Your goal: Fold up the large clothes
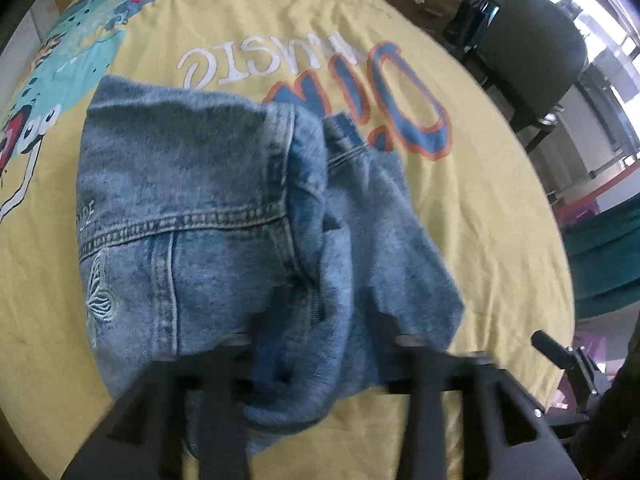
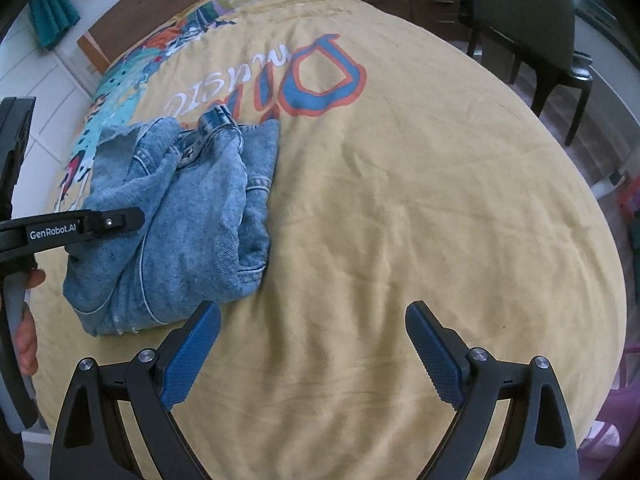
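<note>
Right hand-held gripper point(image 2: 313, 344) wide open, low.

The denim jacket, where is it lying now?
The denim jacket lies folded on the yellow bedspread, left in the right wrist view, partly over the printed lettering, with the left gripper above it.

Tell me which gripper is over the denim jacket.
The left gripper: it reaches over the denim jacket. The right gripper hangs open over bare yellow bedspread beside it.

The folded jacket point(image 2: 176, 220) lies on the bedspread point(image 2: 400, 220), left of its middle. The left gripper point(image 2: 120, 218) sits over the jacket's left edge. A chair point(image 2: 528, 28) stands beyond the bed's far right corner.
</note>
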The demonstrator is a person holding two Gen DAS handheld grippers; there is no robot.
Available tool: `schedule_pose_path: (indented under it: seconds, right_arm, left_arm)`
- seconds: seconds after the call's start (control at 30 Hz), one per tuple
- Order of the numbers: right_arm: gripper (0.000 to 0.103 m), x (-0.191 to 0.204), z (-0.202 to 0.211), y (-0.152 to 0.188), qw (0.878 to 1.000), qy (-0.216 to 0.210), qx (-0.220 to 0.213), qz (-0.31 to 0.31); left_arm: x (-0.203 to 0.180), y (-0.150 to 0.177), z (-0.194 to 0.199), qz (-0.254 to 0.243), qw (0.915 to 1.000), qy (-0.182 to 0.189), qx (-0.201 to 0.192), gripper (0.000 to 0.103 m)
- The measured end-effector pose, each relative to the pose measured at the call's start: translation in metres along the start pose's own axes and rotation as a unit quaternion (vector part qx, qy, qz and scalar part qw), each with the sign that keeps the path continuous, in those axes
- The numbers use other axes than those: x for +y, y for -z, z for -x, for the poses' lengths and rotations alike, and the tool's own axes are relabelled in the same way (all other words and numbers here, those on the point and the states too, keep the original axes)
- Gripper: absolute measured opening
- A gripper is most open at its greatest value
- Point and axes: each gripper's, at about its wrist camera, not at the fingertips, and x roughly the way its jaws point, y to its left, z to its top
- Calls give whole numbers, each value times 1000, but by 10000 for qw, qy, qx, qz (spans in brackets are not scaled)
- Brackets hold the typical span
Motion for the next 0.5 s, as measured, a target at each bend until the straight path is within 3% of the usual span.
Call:
schedule_pose_path:
  seconds: [0.03,0.13,0.23,0.5]
  right_arm:
    - [94,0,2,-1,10000,3,-13,9]
    - [94,2,7,-1,10000,23,-40,48]
    - [94,6,12,-2,9999,31,-57,102]
    - [94,36,21,-10,9991,-176,-84,369]
  left_arm:
    - [-2,-1,3,-23,10000,-31,-43,85]
    - [-5,-3,15,-134,9995,-195,-187,99]
    - [4,-4,27,25,9998,3,-209,100]
    - [59,2,74,382,9975,-9,-600,102]
